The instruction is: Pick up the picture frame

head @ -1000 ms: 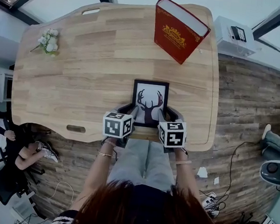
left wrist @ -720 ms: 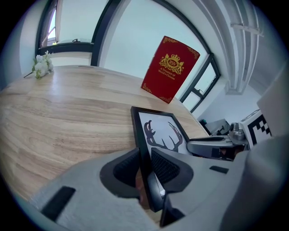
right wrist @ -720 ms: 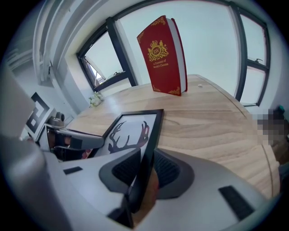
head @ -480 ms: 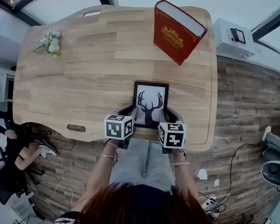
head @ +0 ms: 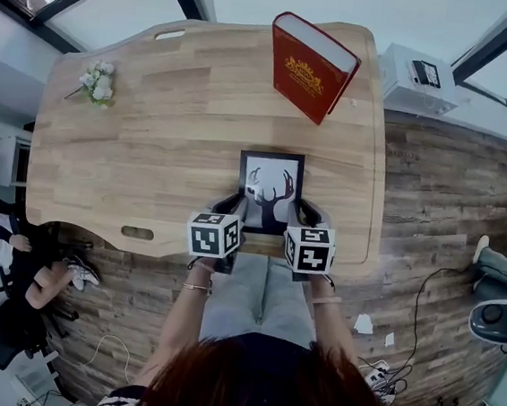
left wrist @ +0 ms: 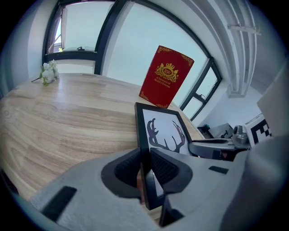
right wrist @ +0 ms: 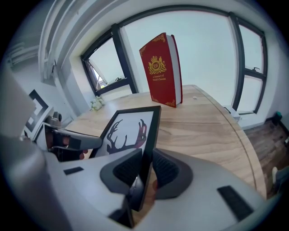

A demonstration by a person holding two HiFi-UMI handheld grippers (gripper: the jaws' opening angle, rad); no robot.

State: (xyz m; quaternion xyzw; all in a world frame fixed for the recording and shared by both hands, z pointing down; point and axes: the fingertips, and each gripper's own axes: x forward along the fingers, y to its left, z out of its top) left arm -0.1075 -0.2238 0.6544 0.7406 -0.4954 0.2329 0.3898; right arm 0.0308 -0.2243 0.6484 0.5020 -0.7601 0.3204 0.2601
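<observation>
Picture frame (head: 270, 190) is at the table's (head: 134, 140) near edge in the head view, between my left gripper (head: 235, 208) and right gripper (head: 296, 214). Left gripper view: the jaws, which have just been closing, pinch the frame's left edge. Right gripper view: the jaws clamp its right edge.

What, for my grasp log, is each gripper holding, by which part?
The picture frame: left gripper, jaws just closed further, on its left edge; right gripper on its right edge.

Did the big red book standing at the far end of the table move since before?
No. The red hardcover book still stands by the far right corner of the wooden table, as before; only the camera shifted.
</observation>
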